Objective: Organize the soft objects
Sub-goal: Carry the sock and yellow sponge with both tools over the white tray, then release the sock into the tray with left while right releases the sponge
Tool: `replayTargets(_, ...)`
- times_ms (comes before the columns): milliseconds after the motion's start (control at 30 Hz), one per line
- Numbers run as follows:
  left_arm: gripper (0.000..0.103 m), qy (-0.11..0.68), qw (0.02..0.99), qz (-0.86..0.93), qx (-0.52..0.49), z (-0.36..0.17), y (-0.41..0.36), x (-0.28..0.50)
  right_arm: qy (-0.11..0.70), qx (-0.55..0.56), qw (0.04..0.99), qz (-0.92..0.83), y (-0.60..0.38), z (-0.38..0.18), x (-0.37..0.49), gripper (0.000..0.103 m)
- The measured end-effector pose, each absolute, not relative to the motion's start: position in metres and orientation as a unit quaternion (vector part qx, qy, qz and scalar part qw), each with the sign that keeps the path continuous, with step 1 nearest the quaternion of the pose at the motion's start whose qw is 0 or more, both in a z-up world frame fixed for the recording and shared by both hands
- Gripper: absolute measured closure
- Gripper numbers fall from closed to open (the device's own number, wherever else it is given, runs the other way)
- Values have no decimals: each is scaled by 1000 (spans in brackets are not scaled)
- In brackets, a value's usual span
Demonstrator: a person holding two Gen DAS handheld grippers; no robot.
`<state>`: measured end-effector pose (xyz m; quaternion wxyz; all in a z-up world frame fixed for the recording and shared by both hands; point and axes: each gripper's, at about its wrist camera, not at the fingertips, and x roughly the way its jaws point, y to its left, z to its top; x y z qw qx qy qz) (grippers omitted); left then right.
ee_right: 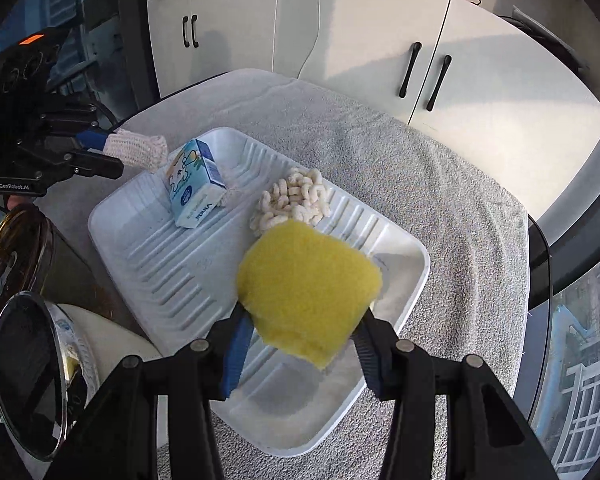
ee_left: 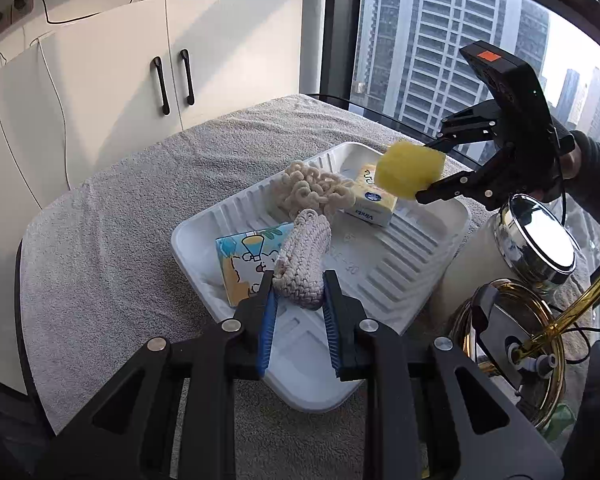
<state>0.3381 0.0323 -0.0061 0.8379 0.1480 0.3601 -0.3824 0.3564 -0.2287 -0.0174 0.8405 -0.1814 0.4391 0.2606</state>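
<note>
A white ribbed foam tray (ee_left: 412, 264) (ee_right: 148, 264) lies on a grey towel. In it are a cream chenille mop pad (ee_left: 316, 192) (ee_right: 296, 200), a blue tissue pack (ee_left: 244, 260) (ee_right: 192, 188) and a yellow tissue pack (ee_left: 374, 200). My left gripper (ee_left: 298, 292) (ee_right: 112, 156) is shut on a cream knitted cloth (ee_left: 304, 260) (ee_right: 138, 152), held above the tray's near end. My right gripper (ee_right: 300, 320) (ee_left: 432, 168) is shut on a yellow sponge (ee_right: 308, 292) (ee_left: 408, 168), held above the tray's other end.
The grey towel (ee_left: 140, 208) (ee_right: 440, 200) covers a round table. A white canister with a chrome lid (ee_left: 532, 236) (ee_right: 28, 376) and a gold-rimmed round stand (ee_left: 512, 344) (ee_right: 8, 256) sit beside the tray. White cabinets (ee_left: 172, 72) and a window (ee_left: 440, 40) stand behind.
</note>
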Motion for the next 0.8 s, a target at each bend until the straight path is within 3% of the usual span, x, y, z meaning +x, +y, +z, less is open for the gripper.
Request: replayTargets(800,81,402,823,-371,154,-55,31,339,454,-181,829,270,-231,-55,355,50)
